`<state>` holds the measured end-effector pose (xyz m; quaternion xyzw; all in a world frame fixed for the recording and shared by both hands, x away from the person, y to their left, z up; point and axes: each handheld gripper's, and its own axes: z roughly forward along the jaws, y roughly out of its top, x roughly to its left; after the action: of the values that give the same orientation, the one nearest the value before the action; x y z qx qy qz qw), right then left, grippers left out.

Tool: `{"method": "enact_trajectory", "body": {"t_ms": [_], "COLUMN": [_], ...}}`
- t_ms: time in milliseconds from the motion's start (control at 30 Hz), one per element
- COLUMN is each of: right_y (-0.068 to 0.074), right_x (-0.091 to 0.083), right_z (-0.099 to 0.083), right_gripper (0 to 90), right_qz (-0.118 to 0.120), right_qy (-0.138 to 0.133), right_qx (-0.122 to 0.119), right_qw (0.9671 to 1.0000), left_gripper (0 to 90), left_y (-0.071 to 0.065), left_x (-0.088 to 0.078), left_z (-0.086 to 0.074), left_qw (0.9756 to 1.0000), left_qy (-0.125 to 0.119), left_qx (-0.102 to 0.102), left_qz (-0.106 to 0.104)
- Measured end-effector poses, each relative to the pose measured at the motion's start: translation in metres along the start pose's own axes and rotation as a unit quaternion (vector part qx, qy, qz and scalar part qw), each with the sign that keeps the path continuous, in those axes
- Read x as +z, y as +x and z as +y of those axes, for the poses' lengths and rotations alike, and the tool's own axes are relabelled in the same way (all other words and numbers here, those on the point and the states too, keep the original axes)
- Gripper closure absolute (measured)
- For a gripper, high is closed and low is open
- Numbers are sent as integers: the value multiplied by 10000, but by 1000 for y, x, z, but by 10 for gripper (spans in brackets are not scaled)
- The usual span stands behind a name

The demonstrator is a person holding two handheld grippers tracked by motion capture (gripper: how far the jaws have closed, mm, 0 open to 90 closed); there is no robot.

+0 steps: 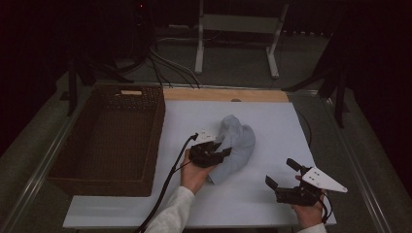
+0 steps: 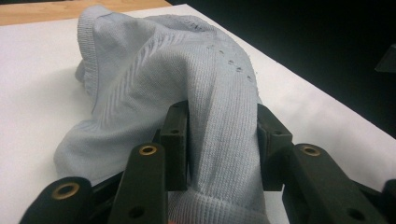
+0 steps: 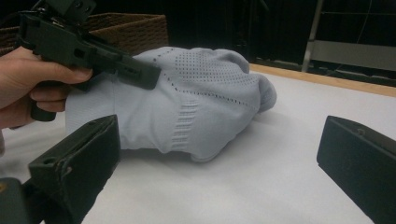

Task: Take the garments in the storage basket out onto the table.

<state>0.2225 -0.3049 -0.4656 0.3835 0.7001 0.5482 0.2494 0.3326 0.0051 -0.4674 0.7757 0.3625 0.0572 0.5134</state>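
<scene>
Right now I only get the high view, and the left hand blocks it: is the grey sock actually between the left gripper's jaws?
Observer: Yes. The left gripper view shows the grey sock filling the gap of the left gripper, fabric touching both pads.
Operator: Is the right gripper touching it?
Observer: No. The right gripper stands open, and the sock lies ahead, clear of its jaws.
Operator: Any surface detail?
Observer: Rows of small holes run across its top.

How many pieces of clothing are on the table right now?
1. A light blue knit garment lies bunched mid-table, right of the wicker basket, with a fold between the left gripper fingers. More could be hidden inside the bunch.
</scene>
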Motion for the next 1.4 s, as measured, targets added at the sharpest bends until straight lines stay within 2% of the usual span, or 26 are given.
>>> {"method": "enact_trajectory", "body": {"t_ms": [400,600,767,900,1100,1333,1400], "right_y": [0,0,0,0,0,-1,-1], "right_x": [0,0,0,0,0,0,0], "right_z": [0,0,0,0,0,0,0], "right_gripper": [0,0,0,0,0,0,0], "right_qz": [-2,-1,0,0,1,-7,-11], "right_qy": [0,-1,3,0,3,3,2], "right_qx": [5,14,19,21,24,29,37], "right_qw": [10000,10000,10000,10000,10000,10000,10000], "left_gripper": [559,512,473,374,165,8,4], "left_y": [-2,-1,0,3,2,3,4], "left_x": [2,1,0,-1,-4,-5,-6], "left_z": [-2,-4,-4,-3,-1,1,1], "left_qw": [9999,9996,9997,9995,9996,9995,9994], "left_qy": [33,-53,-46,-60,-173,-144,-147], "left_qx": [-19,-103,-80,-206,-212,-249,-251], "left_qz": [-145,-268,-244,-237,0,137,161]}}
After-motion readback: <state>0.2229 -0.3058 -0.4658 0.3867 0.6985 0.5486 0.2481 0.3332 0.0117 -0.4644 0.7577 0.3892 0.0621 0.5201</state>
